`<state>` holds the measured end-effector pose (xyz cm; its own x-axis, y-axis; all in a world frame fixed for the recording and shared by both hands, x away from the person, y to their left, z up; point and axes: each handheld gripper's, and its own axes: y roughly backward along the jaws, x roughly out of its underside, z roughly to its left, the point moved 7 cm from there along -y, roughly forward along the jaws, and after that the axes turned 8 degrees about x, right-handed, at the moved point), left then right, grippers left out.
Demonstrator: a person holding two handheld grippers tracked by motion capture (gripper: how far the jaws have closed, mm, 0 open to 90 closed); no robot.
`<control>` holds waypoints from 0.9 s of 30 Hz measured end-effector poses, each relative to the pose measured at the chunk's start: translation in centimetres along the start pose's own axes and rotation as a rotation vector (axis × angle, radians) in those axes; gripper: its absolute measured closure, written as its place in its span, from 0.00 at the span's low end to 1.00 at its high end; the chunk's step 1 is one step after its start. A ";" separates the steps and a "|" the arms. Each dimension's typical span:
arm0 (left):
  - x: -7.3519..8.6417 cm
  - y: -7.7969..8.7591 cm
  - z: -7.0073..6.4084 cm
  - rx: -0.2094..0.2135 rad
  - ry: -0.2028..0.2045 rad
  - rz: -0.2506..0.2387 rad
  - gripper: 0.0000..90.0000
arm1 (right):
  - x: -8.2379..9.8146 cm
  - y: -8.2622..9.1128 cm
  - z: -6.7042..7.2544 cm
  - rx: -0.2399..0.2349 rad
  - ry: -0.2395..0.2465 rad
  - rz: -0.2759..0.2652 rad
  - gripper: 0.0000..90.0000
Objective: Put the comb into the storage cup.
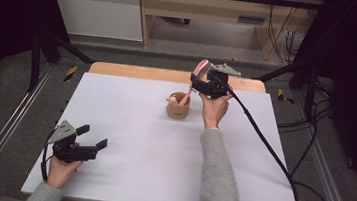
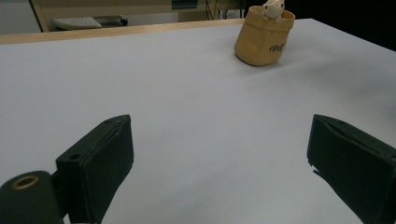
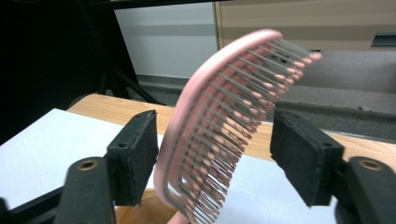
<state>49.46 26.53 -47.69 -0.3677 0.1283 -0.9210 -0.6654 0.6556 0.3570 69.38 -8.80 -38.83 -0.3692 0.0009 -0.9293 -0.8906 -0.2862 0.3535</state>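
Observation:
A pink hairbrush (image 1: 200, 67) stands tilted, its handle down in a small tan cup (image 1: 177, 110) at the far middle of the white tabletop (image 1: 149, 168). My right gripper (image 1: 201, 78) is at the brush head, a jaw on each side. In the right gripper view the brush (image 3: 219, 130) leans between the jaws of the right gripper (image 3: 215, 137). Its back is close to the left pad and its bristle tips are short of the right pad. My left gripper (image 1: 93, 137) rests open at the near left, far from the cup (image 2: 262, 42), with nothing between the jaws of the left gripper (image 2: 222, 135).
A small white figure (image 2: 273, 8) pokes out of the cup's top. A wooden table edge (image 1: 169, 75) runs behind the white sheet. A black cable (image 1: 263, 139) trails from the right gripper over the table's right side. Dark frame posts stand at both far corners.

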 end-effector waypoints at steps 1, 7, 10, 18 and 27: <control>0.0 0.0 0.0 0.000 0.000 0.000 0.08 | 0.0 0.0 0.0 0.001 0.003 -0.002 0.34; 0.0 0.0 0.0 0.000 0.000 0.000 0.08 | -0.1 0.2 0.1 -0.001 0.022 -0.022 0.28; 0.0 0.0 0.0 0.000 0.000 0.000 0.08 | -0.1 0.3 0.1 -0.001 0.044 -0.032 0.24; 0.0 0.0 0.0 0.000 -0.001 0.001 0.08 | -0.2 0.9 0.5 -0.034 0.073 -0.061 0.10; 0.0 0.0 0.0 -0.003 -0.002 0.001 0.08 | 0.3 2.2 1.3 -0.120 0.116 -0.047 0.01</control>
<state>49.45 26.48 -47.69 -0.3675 0.1304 -0.9208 -0.6666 0.6535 0.3586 66.94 -8.16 -38.14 -0.2889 -0.0919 -0.9529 -0.8654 -0.4007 0.3010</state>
